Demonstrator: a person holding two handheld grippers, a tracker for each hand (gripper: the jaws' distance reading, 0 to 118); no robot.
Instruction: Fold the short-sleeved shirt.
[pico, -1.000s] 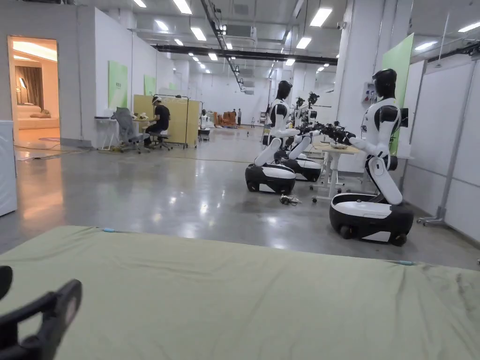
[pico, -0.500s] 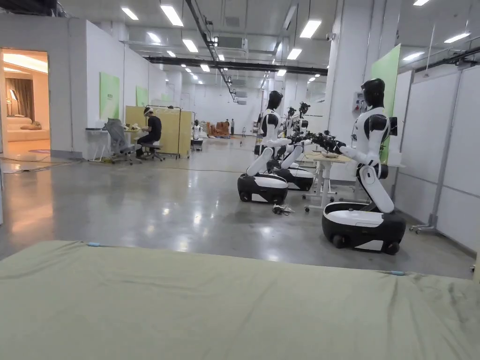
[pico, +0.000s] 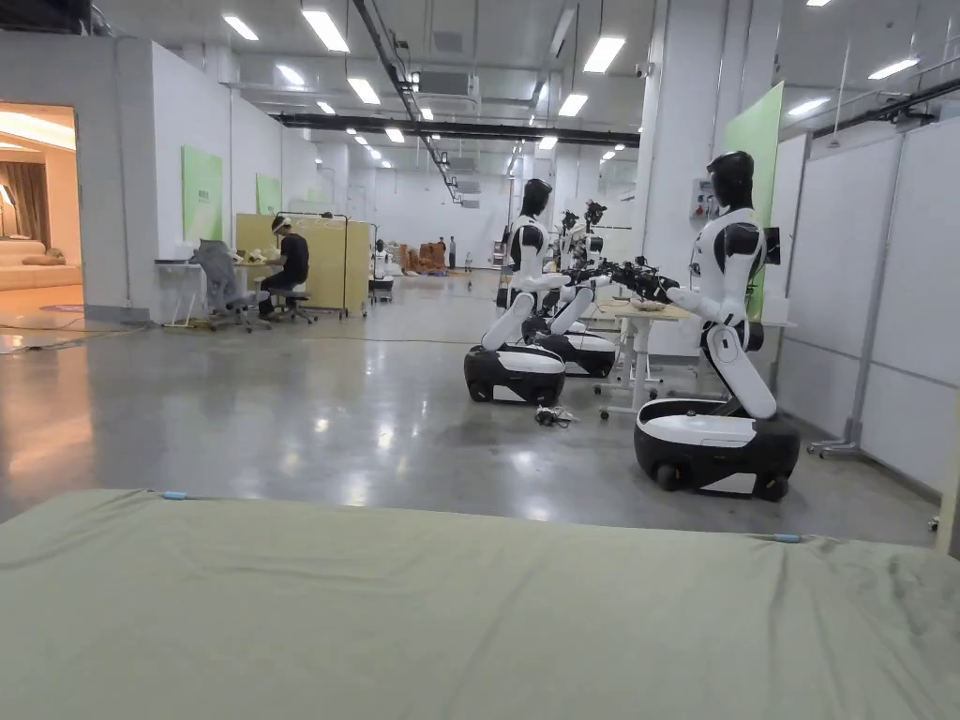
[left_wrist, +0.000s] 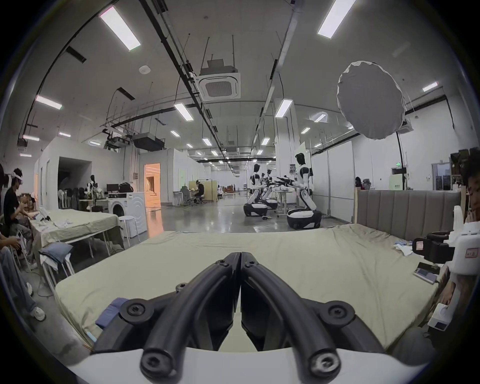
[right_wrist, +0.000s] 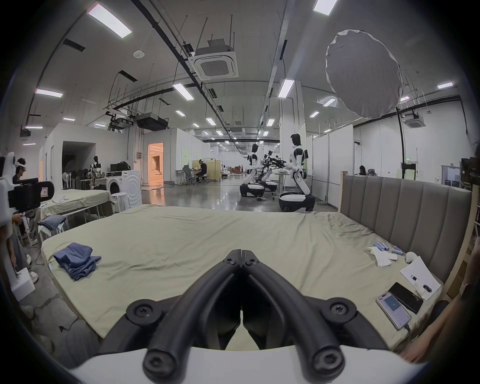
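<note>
A crumpled blue shirt (right_wrist: 76, 262) lies near the left edge of the bed's green sheet (right_wrist: 207, 233). In the left gripper view part of the blue shirt (left_wrist: 110, 310) peeks out beside the gripper's base. My left gripper (left_wrist: 240, 256) hovers over the sheet (left_wrist: 311, 259), shut, with nothing between its jaws. My right gripper (right_wrist: 241, 253) is also shut and holds nothing, well to the right of the shirt. The head view looks across the far part of the sheet (pico: 469, 609).
A padded headboard (right_wrist: 402, 207) borders the bed's right side. Two phones (right_wrist: 393, 309), papers (right_wrist: 419, 276) and small items lie by it. Humanoid robots (pico: 722, 375) stand on the floor beyond the bed. A second covered table (left_wrist: 78, 226) and seated people are at the left.
The head camera has tilted up slightly. The black gripper seen at the lower left with its jaws apart a second ago is out of the head view.
</note>
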